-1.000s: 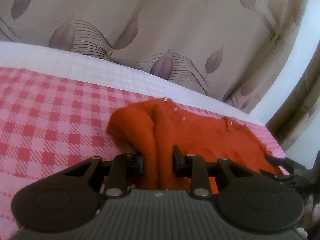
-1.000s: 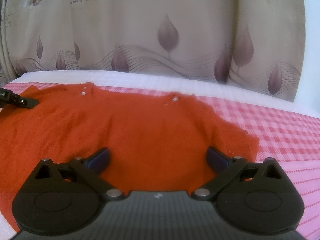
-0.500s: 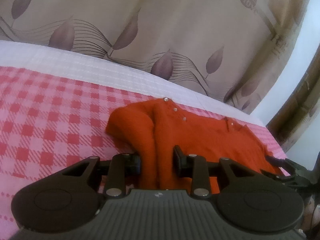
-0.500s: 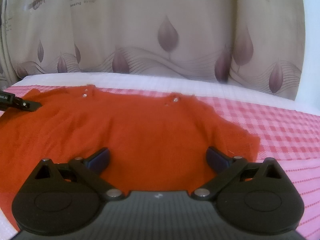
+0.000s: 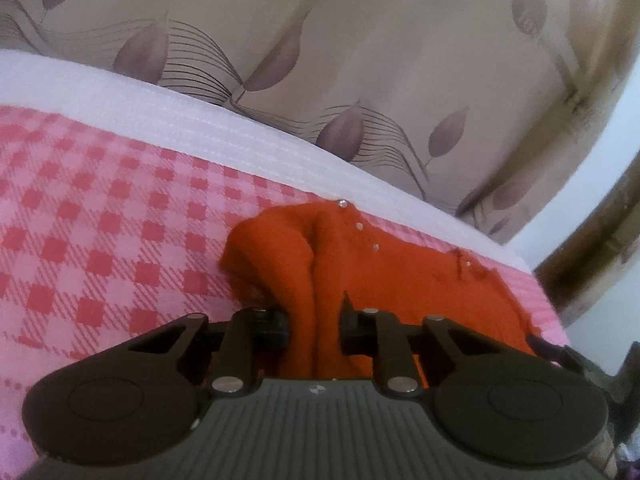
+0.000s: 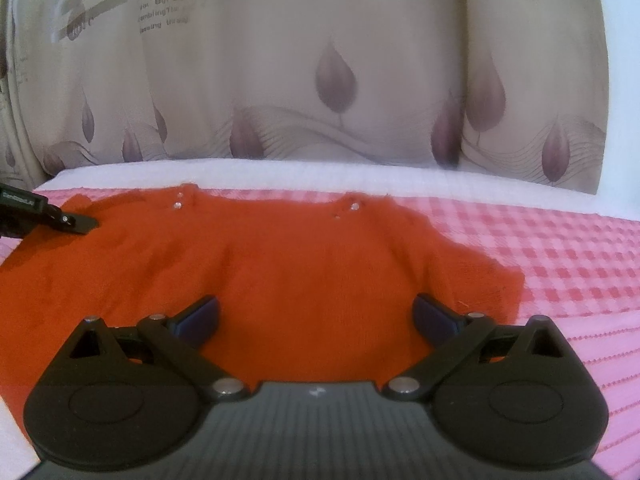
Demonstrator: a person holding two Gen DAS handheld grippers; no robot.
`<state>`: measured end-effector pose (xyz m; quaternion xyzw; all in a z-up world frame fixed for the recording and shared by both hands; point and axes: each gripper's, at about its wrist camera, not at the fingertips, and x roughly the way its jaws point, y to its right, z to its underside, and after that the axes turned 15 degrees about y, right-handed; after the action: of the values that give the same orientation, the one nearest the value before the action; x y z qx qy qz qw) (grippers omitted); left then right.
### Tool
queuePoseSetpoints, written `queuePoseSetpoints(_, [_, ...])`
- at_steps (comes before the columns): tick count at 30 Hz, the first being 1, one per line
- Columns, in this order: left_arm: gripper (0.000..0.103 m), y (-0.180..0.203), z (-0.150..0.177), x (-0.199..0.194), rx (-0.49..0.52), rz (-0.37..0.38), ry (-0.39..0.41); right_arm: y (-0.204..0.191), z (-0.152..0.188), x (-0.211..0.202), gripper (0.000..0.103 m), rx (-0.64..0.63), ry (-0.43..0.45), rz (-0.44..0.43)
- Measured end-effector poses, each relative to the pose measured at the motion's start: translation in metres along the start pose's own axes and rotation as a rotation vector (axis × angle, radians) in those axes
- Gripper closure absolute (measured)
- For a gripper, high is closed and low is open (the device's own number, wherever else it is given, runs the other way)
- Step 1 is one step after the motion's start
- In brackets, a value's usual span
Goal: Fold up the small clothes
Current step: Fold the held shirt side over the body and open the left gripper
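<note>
An orange knit top [image 6: 288, 264] with small shiny buttons lies spread on the pink checked cloth [image 5: 100, 240]. In the left wrist view its left side is bunched into a raised fold [image 5: 304, 280]. My left gripper [image 5: 314, 326] has that fold between its pads, and its jaws are closing on it. One left fingertip [image 6: 76, 222] shows at the garment's far left in the right wrist view. My right gripper [image 6: 316, 314] stands wide open low over the garment's near edge, nothing between its fingers. Its fingertip [image 5: 548, 350] shows at the right of the left wrist view.
A white strip of bedding [image 6: 360, 172] runs along the far edge of the checked cloth. Behind it hangs a beige curtain [image 6: 336, 72] with purple leaf prints. A dark wooden frame [image 5: 592, 272] stands at the far right of the left wrist view.
The left jaws have narrowed on the orange fold. Both views have tilted slightly; the garment lies as before and the right gripper stays wide open.
</note>
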<state>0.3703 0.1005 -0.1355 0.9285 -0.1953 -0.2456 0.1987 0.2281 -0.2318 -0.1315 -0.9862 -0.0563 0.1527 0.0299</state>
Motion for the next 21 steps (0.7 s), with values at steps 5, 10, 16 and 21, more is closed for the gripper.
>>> queuePoseSetpoints(5, [0.084,0.025,-0.005,0.003,0.094,-0.079,-0.020,0.001,0.000,-0.001,0.000,0.012,0.009,-0.007])
queuePoseSetpoints(10, [0.085,0.039,-0.013,0.003,0.091,-0.142,-0.032,0.004,0.000,-0.003,0.000,0.028,0.017,-0.013])
queuePoseSetpoints(16, [0.086,0.062,-0.020,0.001,0.063,-0.181,-0.038,0.011,-0.001,-0.005,0.000,0.075,0.026,-0.033])
queuePoseSetpoints(21, [0.086,0.097,-0.019,0.003,0.061,-0.159,-0.053,0.021,-0.001,-0.007,0.000,0.138,0.039,-0.055])
